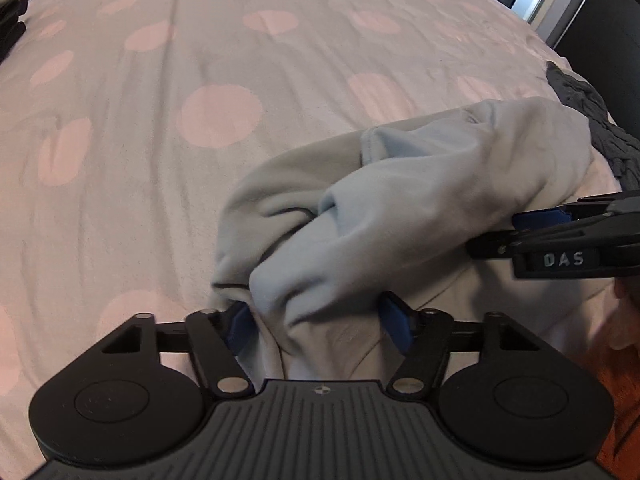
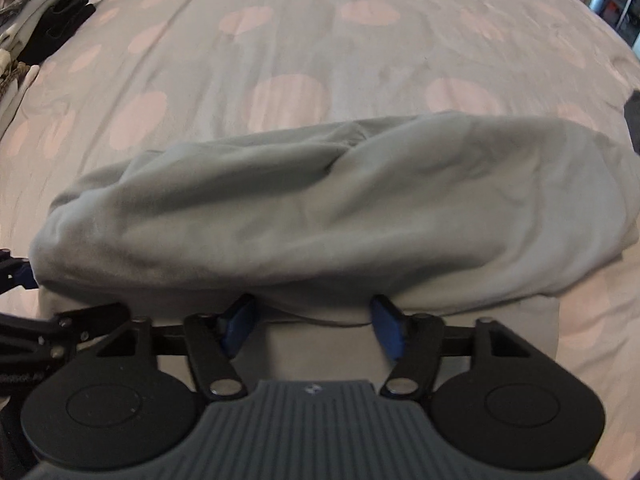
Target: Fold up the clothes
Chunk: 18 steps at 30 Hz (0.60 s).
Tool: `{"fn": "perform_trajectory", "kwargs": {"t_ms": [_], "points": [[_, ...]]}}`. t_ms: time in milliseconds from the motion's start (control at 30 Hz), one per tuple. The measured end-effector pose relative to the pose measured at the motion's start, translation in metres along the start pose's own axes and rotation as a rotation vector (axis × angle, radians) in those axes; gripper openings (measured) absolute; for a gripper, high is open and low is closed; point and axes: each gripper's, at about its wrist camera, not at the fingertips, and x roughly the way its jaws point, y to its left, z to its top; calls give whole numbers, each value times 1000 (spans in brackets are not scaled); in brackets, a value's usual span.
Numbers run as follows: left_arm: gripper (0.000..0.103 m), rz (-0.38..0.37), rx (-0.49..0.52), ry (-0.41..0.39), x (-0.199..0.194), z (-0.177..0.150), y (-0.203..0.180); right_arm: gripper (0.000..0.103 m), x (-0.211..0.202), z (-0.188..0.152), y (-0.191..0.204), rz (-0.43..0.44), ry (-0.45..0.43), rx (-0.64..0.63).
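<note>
Two grippers work at one pale grey-blue garment (image 1: 400, 208) that lies bunched on a bed (image 1: 160, 80) covered in a grey sheet with pink dots. The garment sits at the near edge of the bed, rumpled into a long roll in the right wrist view and twisted into folds in the left wrist view.

The left gripper (image 1: 320, 320) has its blue-padded fingers (image 1: 396, 324) set apart with a thick bunch of the cloth between them — the fabric fills the gap and touches both pads, so it looks held, though the fingers are far from closed. The right gripper (image 2: 314, 320) shows its fingers (image 2: 386, 326) likewise spread, the garment's near edge draped over their tips; whether they pinch the cloth or just lie under it I cannot tell.

Each gripper shows in the other's view: the right one at the garment's right side, marked "DAS", the left one at the left edge.

Dark knitted cloth (image 1: 600, 128) lies just beyond the garment. A pile of other clothes (image 2: 44, 16) sits well apart at the far left of the bed.
</note>
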Motion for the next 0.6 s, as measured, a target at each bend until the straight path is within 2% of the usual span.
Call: {"fn": "perform_trajectory", "kwargs": {"t_ms": [33, 67, 100, 133, 167, 200, 267, 433, 600], "points": [[67, -4, -4, -10, -1, 0, 1, 40, -1, 1, 0, -1, -10, -3], [59, -9, -7, -19, -2, 0, 2, 24, -2, 2, 0, 2, -19, -6], [48, -13, -11, -29, -3, 0, 4, 17, -4, 2, 0, 7, -29, -9], [42, -17, -14, -38, -4, 1, 5, 7, -5, 3, 2, 6, -39, -14], [33, -24, -17, -47, -7, 1, 5, 4, -7, 3, 3, 5, -53, -20], [27, -29, -19, -57, -10, 1, 6, 3, -10, 4, 6, 5, -69, -28], [23, -22, -28, -86, -18, 0, 7, 3, -17, 8, 13, 10, -106, -45], [18, 19, -76, -164, -48, 3, 16, 3, -48, 21, 36, 75, -207, -87], [17, 144, -127, -245, -92, 0, 44, 3, -80, 38, 84, 200, -293, -159]]}}
